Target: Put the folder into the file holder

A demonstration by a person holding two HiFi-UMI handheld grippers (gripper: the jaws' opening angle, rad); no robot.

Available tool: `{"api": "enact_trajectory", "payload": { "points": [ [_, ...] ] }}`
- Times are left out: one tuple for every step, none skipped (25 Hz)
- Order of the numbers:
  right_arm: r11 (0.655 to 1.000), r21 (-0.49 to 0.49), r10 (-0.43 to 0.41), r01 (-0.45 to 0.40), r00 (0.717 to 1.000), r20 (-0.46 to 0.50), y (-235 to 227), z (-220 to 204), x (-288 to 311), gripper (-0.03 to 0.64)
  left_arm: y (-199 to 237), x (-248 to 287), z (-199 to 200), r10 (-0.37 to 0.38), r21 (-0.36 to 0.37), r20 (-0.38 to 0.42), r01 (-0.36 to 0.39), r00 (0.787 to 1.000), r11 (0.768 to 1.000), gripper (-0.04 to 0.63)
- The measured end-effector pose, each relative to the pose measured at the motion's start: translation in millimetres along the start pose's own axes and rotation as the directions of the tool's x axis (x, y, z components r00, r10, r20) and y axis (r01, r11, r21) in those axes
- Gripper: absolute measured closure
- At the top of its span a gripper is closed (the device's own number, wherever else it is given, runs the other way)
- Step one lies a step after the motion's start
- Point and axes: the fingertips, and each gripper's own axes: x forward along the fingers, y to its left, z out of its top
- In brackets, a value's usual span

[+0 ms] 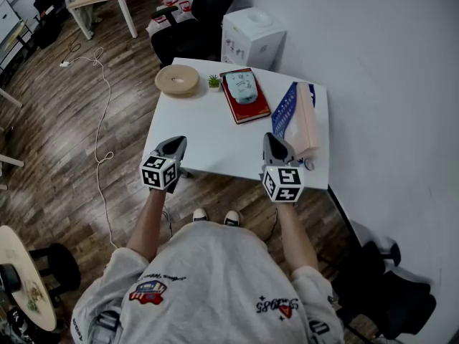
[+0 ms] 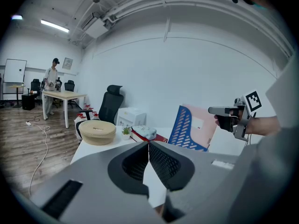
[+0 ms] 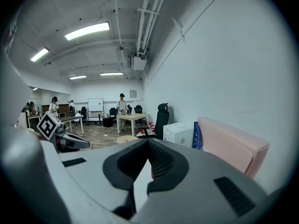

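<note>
A pink folder [image 1: 309, 119] stands against the blue perforated file holder [image 1: 284, 110] at the right side of the white table [image 1: 208, 138]; I cannot tell whether it sits fully inside. The left gripper view shows the same holder [image 2: 183, 128] and folder [image 2: 206, 125]. In the right gripper view the folder [image 3: 231, 144] is close on the right. My left gripper [image 1: 174, 144] hovers over the table's front left, shut and empty. At the front right my right gripper [image 1: 273, 141] is just short of the holder, jaws shut with nothing between them.
At the back of the table are a red book [image 1: 246, 100] with a pale blue item on it, a small plant [image 1: 214, 82] and a round beige disc [image 1: 177, 79]. A white water dispenser [image 1: 252, 37] and a black chair [image 1: 204, 9] stand behind. The wall runs along the right.
</note>
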Motion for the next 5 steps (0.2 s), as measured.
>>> {"api": "enact_trajectory", "payload": {
  "points": [
    [1.0,0.001,-0.001,0.001,1.0,-0.001,-0.2,-0.3,0.1,0.614,0.1,0.2,-0.4,0.0,0.0,-0.001,0.0,1.0,1.0,0.588],
    [1.0,0.002,-0.002,0.002,1.0,-0.002,-0.5,-0.8,0.2,0.614,0.2,0.5,-0.9,0.0,-0.001,-0.003,0.0,1.0,1.0,0.588],
    [1.0,0.002,-0.002,0.002,1.0,-0.003,-1.0,-1.4,0.4,0.614,0.3,0.9,-1.3,0.0,-0.002,-0.004,0.0,1.0,1.0,0.588],
    [1.0,0.001,-0.002,0.002,1.0,-0.005,-1.5,-2.2,0.5,0.614,0.3,1.3,-1.8,0.0,-0.003,-0.005,0.0,1.0,1.0,0.588],
    [1.0,0.001,-0.002,0.002,1.0,-0.006,-2.0,-3.1,0.5,0.614,0.3,1.7,-2.4,0.0,-0.004,-0.006,0.0,1.0,1.0,0.588]
  ]
}}
